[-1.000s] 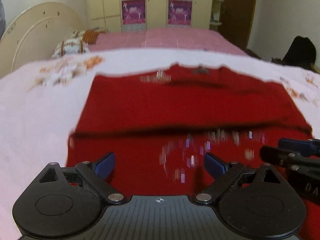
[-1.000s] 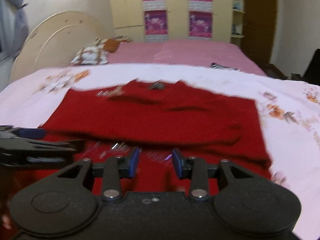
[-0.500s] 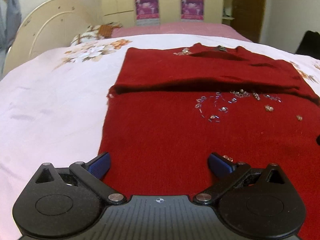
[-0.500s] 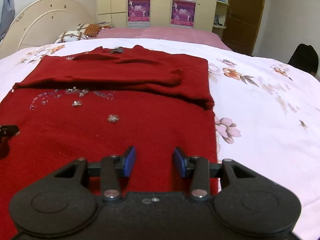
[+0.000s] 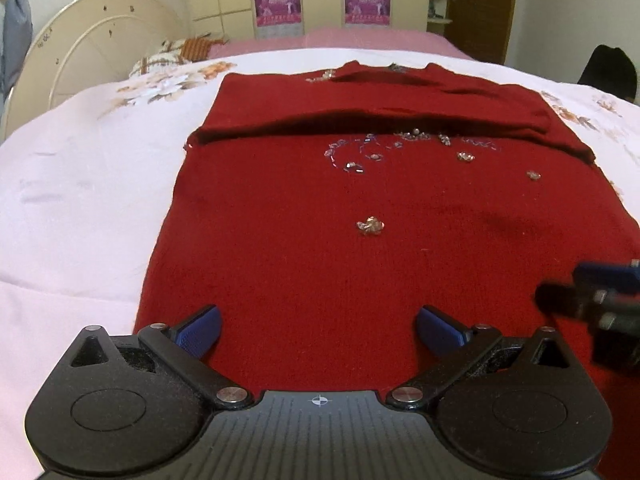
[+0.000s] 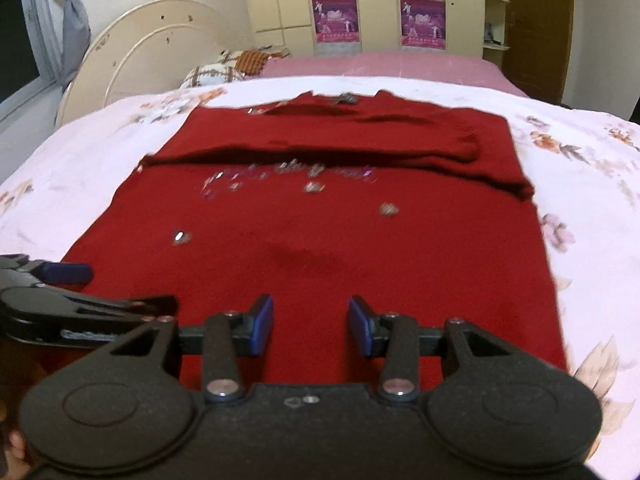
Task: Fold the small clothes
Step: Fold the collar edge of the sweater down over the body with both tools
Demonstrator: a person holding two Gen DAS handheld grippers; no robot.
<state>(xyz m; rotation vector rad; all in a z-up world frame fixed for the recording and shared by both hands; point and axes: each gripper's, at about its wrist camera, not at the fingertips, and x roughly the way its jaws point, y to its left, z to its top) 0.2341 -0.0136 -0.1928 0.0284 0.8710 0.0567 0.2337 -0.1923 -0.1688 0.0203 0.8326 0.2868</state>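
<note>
Left wrist view: my left gripper (image 5: 318, 330) hangs with its jaws spread wide, holding nothing, right over the near hem of the red beaded sweater (image 5: 360, 248). The sweater lies flat on the floral bedsheet (image 5: 80, 184), long axis running straight away from me, neckline at the far end, sleeves already folded across the chest. The right gripper (image 5: 592, 292) pokes in at the right edge, blurred.

Right wrist view: my right gripper (image 6: 311, 326) has a narrower gap between its jaws, also empty, over the hem nearer the sweater's right side. The left gripper (image 6: 60, 280) sits beside it. I judge both equally near the hem, so each takes its own corner and carries it toward the neckline.
</note>
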